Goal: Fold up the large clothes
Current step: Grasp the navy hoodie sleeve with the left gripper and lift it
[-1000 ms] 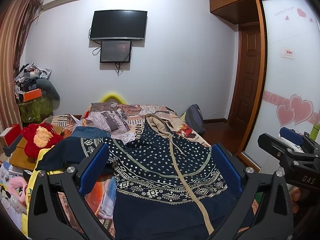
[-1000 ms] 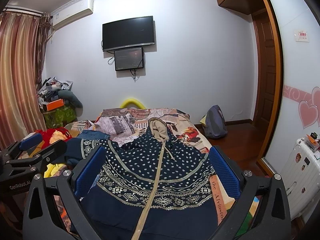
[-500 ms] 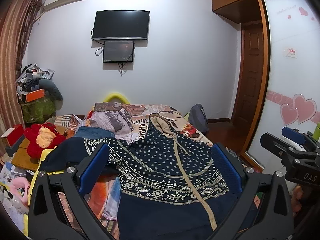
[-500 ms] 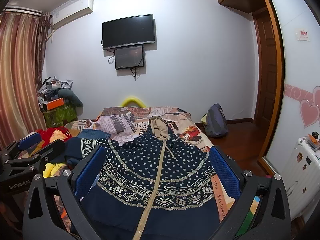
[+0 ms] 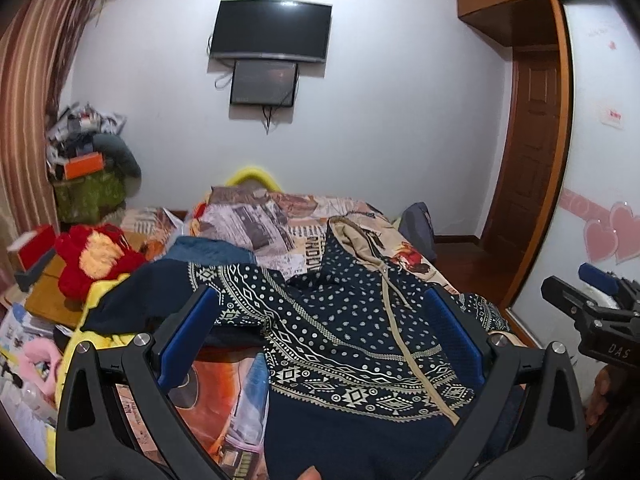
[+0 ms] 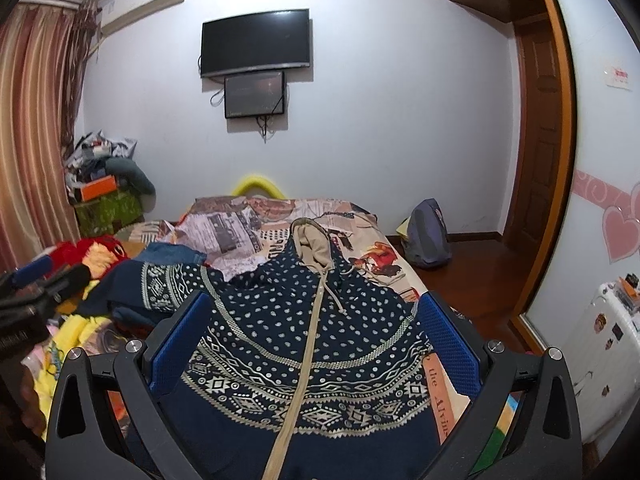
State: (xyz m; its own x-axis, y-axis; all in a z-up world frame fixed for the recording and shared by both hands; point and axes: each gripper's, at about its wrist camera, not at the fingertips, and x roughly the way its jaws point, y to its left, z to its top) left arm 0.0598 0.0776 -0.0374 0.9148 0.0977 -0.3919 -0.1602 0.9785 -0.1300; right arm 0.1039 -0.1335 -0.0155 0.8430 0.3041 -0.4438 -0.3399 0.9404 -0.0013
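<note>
While grippers gape, hoodie [image 6: 296, 344] overhangs bed [image 6: 360, 236] edge.

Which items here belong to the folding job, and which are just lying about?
Job:
- navy patterned hoodie, spread on the bed
- left gripper, open
- right gripper, open

Lying about:
- red plush toy
- blue jeans
- grey backpack
- wall TV

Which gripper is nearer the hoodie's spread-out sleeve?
Left. The left gripper hangs open near the sleeve, which lies by its left finger. The right gripper, also open, is over the hoodie's body, with the sleeve off to its left.
</note>
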